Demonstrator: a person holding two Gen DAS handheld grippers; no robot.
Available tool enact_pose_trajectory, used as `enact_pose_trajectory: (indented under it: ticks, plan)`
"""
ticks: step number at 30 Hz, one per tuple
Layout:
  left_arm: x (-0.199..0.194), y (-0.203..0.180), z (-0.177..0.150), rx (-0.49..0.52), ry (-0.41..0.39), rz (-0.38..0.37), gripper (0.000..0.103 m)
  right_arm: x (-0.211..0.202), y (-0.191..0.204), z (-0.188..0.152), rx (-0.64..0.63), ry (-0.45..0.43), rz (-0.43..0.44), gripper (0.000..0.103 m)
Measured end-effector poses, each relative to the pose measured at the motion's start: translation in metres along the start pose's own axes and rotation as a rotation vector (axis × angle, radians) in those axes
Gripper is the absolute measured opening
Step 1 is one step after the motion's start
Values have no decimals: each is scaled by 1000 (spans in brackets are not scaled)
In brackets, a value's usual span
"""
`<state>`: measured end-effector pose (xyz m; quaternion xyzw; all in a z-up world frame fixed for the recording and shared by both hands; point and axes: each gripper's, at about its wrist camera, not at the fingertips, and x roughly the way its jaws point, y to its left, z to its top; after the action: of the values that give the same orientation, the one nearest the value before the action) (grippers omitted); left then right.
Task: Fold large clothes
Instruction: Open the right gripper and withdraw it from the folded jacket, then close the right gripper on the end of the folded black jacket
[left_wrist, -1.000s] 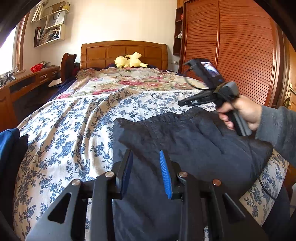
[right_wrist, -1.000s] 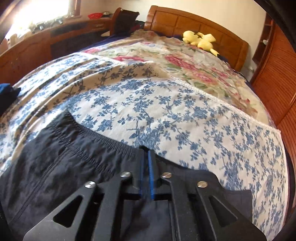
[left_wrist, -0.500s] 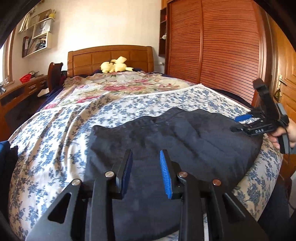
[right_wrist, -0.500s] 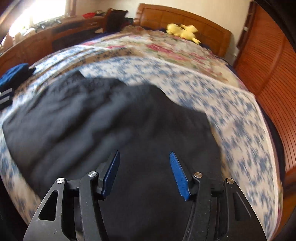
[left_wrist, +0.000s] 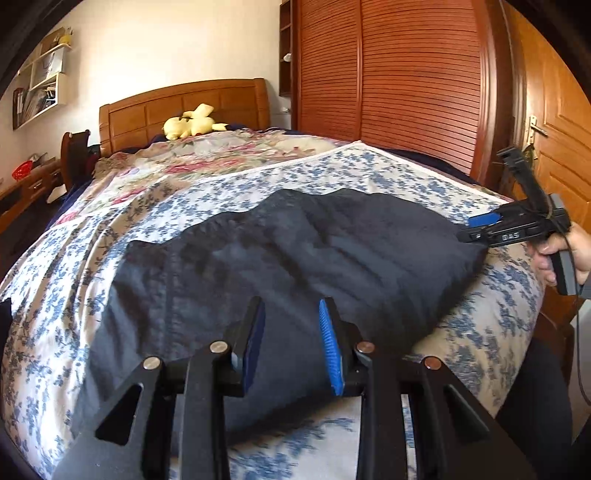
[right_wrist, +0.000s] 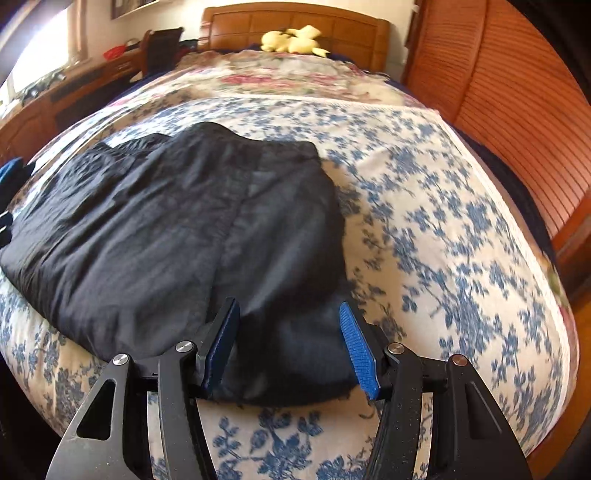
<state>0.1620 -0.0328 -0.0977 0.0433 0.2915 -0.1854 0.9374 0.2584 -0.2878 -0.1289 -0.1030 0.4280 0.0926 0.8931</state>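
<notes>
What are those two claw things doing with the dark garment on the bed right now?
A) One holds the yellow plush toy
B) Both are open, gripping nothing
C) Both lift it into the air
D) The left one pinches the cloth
B: the left gripper and the right gripper both show a wide gap between their blue pads, and the dark garment lies flat on the floral bedspread.

One marking legible: white letters "DAS" on side of the right gripper (left_wrist: 480, 228) body, behind its blue-padded fingers (left_wrist: 484, 220), seen from left wrist view. A small mark nearer the fingertips is too small to read. No other text readable.
</notes>
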Motion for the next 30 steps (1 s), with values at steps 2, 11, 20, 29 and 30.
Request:
enact_pose_trajectory:
  ticks: [2, 11, 20, 29, 30]
  plan:
    - [-1, -7, -3, -2, 12, -2, 29, 4, -5, -6, 27, 8, 18, 62]
    - [-7, -27, -13, -8, 8, -19, 29, 28, -22, -23, 174, 29, 63, 82]
    - [6, -21, -18, -26, 34, -40, 29, 35, -26, -29, 208, 97, 201, 63]
    - [7, -21, -19, -35, 48, -57, 29, 22, -16, -26, 187, 43, 259, 16]
    - [5, -21, -18, -39, 43, -65, 29, 17, -20, -25, 209, 21, 273, 15]
